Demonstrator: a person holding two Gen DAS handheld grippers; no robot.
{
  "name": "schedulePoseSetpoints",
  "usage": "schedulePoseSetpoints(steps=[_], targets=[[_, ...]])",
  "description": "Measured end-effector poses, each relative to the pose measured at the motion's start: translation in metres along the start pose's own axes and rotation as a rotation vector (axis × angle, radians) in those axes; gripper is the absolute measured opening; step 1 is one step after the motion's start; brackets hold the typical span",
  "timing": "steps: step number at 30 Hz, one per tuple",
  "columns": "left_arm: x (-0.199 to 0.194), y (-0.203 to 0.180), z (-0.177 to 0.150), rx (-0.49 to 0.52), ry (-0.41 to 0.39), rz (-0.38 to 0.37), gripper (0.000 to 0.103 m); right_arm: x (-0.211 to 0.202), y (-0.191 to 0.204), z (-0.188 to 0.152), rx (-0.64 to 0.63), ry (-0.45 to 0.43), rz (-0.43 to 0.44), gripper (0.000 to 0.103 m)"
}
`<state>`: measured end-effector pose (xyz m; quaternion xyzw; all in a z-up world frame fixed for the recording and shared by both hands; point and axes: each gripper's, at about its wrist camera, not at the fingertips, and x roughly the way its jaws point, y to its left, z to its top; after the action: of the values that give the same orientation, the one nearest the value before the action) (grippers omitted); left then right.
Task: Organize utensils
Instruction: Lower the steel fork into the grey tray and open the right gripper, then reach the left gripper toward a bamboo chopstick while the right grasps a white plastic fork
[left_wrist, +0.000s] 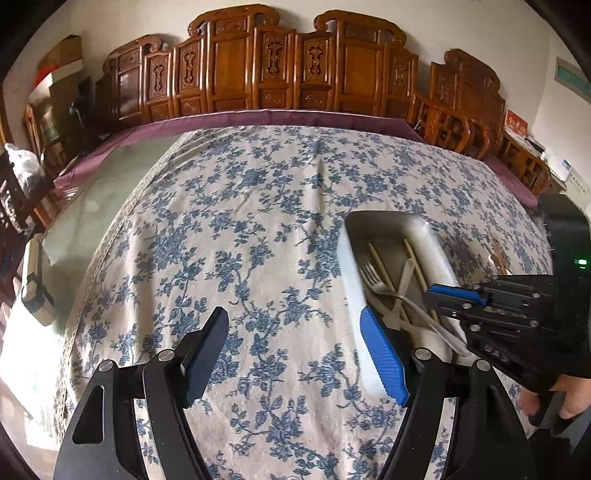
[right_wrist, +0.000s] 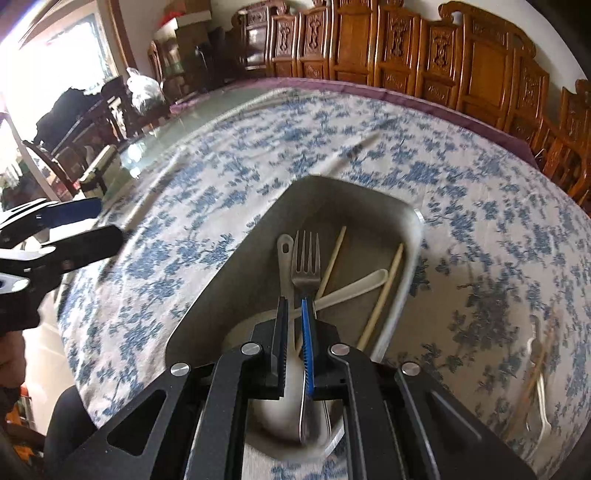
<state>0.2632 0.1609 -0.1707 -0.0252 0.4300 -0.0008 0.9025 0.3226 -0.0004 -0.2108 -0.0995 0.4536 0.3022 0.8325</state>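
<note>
Your right gripper (right_wrist: 294, 332) has its jaws pinched on the fork (right_wrist: 305, 266), right over the tray (right_wrist: 236, 266). The fork's tines point away from you, handle running back between the fingers. The tray sits on the floral cloth (right_wrist: 184, 236) covering the counter, with chopsticks (right_wrist: 382, 295), a white spoon (right_wrist: 286, 258) and another pale utensil crossing under the fork. Your left gripper (left_wrist: 295, 354) hangs over bare cloth just left of the tray, jaws spread wide. Something blurry lies on the cloth right of the tray, can't tell what.
</note>
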Motion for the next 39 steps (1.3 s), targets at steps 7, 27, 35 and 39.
schedulePoseSetpoints(steps=[7, 27, 35, 39], targets=[[-0.016, -0.029, 0.001, 0.058, -0.025, -0.025, 0.07, -0.058, -0.013, -0.024, 0.049, -0.087, 0.003, 0.009], [-0.014, -0.178, -0.005, 0.183, 0.019, -0.173, 0.07, -0.157, -0.15, -0.143, 0.199, -0.112, -0.165, 0.018], [0.017, -0.217, -0.015, 0.22, 0.074, -0.179, 0.07, -0.137, -0.192, -0.144, 0.202, -0.077, -0.178, 0.018], [0.026, -0.226, -0.016, 0.224, 0.09, -0.18, 0.07, -0.118, -0.207, -0.134, 0.196, -0.053, -0.181, 0.018]])
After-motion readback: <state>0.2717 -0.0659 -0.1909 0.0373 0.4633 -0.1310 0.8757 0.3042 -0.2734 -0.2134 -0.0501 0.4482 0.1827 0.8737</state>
